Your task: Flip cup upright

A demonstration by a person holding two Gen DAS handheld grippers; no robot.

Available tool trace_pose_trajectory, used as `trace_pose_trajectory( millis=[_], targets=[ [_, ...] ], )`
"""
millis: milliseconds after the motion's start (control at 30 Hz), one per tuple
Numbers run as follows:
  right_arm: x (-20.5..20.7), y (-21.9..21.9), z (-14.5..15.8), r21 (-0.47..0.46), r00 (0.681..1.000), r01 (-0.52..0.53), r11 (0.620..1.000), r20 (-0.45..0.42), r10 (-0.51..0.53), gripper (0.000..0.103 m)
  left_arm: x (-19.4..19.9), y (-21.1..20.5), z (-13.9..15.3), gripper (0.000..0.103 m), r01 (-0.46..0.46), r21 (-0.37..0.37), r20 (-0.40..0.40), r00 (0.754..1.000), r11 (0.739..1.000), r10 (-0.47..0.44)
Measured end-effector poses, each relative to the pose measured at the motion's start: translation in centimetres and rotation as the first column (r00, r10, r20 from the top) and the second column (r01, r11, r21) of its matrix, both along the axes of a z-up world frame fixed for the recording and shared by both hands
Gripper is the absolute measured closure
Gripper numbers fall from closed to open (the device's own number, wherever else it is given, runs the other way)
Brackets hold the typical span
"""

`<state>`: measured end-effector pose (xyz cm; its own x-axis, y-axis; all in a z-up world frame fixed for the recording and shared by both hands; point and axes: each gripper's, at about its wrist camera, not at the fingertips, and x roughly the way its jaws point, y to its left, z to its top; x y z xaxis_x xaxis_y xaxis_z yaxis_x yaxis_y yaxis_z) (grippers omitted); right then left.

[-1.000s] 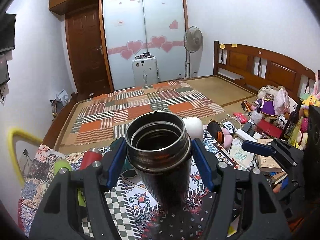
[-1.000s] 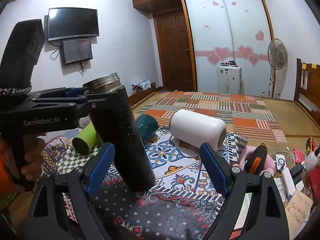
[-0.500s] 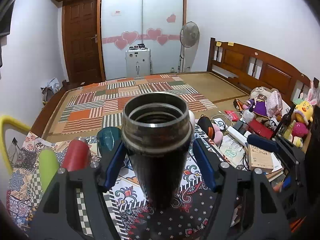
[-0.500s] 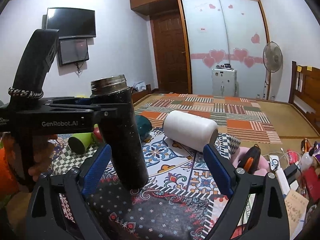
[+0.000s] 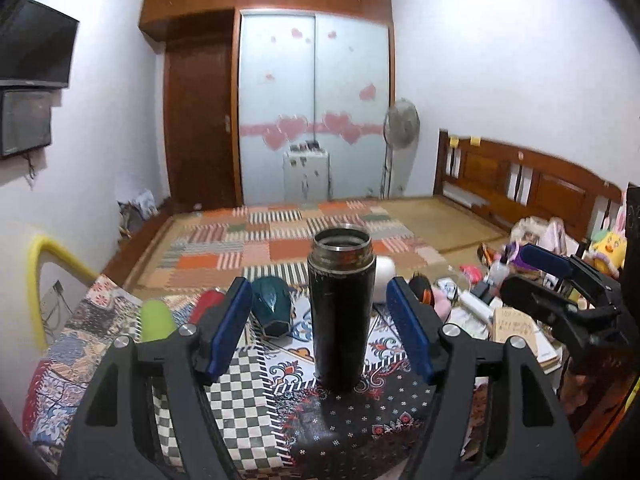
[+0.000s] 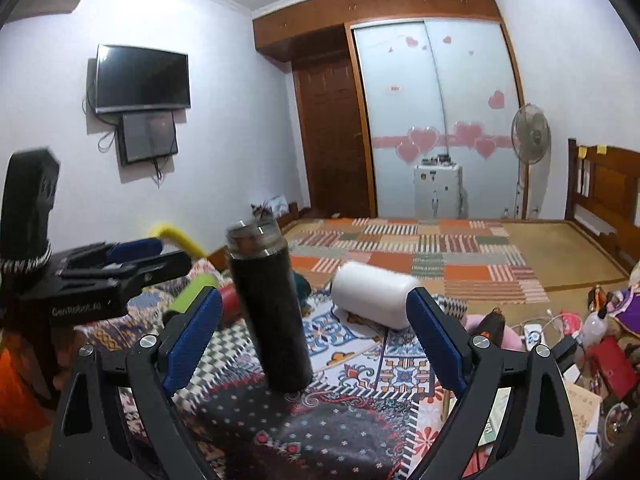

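A tall black steel cup [image 5: 341, 312] stands upright, mouth up, on the patterned cloth [image 5: 360, 412]. It also shows in the right wrist view [image 6: 270, 312]. My left gripper [image 5: 320, 334] is open, its blue pads wide on either side of the cup and clear of it. My right gripper [image 6: 314, 338] is open and empty, with the cup between and beyond its fingers. The left gripper shows at the left of the right wrist view [image 6: 120, 268].
A white cup [image 6: 372, 300] lies on its side behind the black one. A teal cup [image 5: 272, 304], a red cup [image 5: 206, 304] and a green cup [image 5: 156, 320] lie at the left. Toys, books and cables [image 5: 520, 300] crowd the right.
The left gripper has let go of the black cup, opened and drawn back. The cup now stands free on the cloth. The right gripper stayed open.
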<state>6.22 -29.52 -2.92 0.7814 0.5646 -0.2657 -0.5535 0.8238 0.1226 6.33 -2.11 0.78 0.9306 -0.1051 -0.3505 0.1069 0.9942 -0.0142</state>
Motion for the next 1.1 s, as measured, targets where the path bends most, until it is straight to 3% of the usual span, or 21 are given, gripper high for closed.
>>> trace_pose_trajectory(
  millis=[300, 467, 600, 700, 1100],
  targets=[
    [-5.8, 0.0, 3.1, 0.055, 0.995, 0.028, 0.998, 0.092, -0.033, 0.01, -6.7, 0.4, 2.9, 0.033, -0.04, -0.02, 0.162, 0.986, 0.999, 0.043],
    [-8.4, 0.5, 3.7, 0.07, 0.987, 0.052, 0.996, 0.145, -0.062, 0.007, -9.3, 0.5, 3.4, 0.019, -0.056, -0.037, 0.216, 0.974, 0.998, 0.063],
    [-9.9, 1.0, 3.6, 0.081, 0.982, 0.063, 0.995, 0.173, -0.076, 0.001, -11.1, 0.5, 3.6, 0.006, -0.067, -0.047, 0.243, 0.967, 0.997, 0.076],
    [-10.7, 1.2, 3.5, 0.09, 0.978, 0.078, 0.993, 0.184, -0.093, 0.0, -12.1, 0.3, 3.6, 0.002, -0.069, -0.045, 0.262, 0.962, 0.997, 0.079],
    [-11.7, 1.0, 2.8, 0.088, 0.976, 0.102, 0.991, 0.182, -0.117, 0.0, -13.3, -0.1, 3.0, 0.0, -0.091, -0.029, 0.278, 0.956, 0.995, 0.096]
  ],
)
